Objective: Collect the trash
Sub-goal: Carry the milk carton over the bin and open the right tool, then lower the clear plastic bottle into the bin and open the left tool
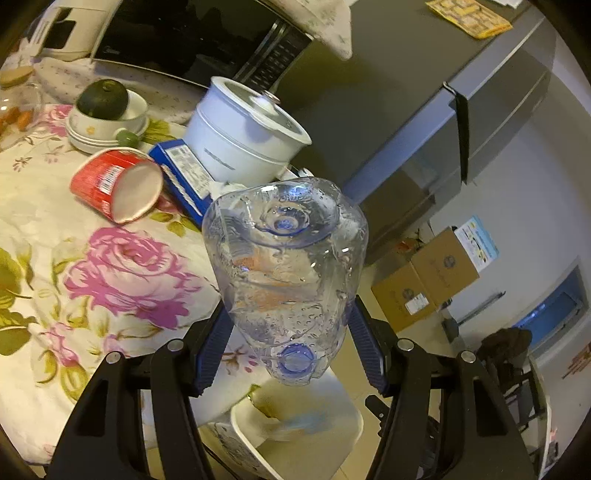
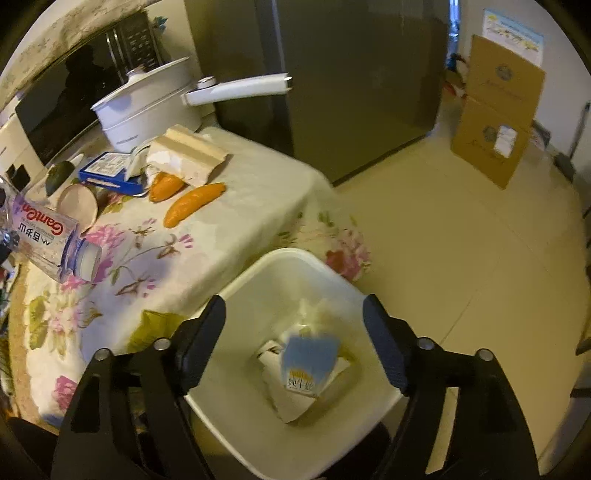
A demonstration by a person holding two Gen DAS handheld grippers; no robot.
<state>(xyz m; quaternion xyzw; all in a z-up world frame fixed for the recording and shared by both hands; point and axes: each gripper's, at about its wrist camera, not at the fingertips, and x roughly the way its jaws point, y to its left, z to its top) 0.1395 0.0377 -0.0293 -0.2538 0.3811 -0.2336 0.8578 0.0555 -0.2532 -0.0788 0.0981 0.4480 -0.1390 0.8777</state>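
My left gripper [image 1: 290,328] is shut on a clear plastic water bottle [image 1: 286,269], its base pointing away and its blue cap toward the camera, held above the table edge and the white trash bin [image 1: 255,439]. The same bottle shows at the far left of the right wrist view [image 2: 51,240]. My right gripper [image 2: 295,332] is open and empty above the white trash bin [image 2: 258,291], where a blue-and-white carton [image 2: 308,362] lies on crumpled paper. A tipped red paper cup [image 1: 114,184] lies on the floral tablecloth [image 1: 92,280].
On the table stand a white pot with lid [image 1: 243,136], a blue box [image 1: 184,173], a bowl with a green fruit [image 1: 107,110], two orange items [image 2: 194,203] and a microwave [image 1: 199,33]. A grey fridge [image 2: 332,74] and cardboard boxes [image 2: 498,110] stand beyond.
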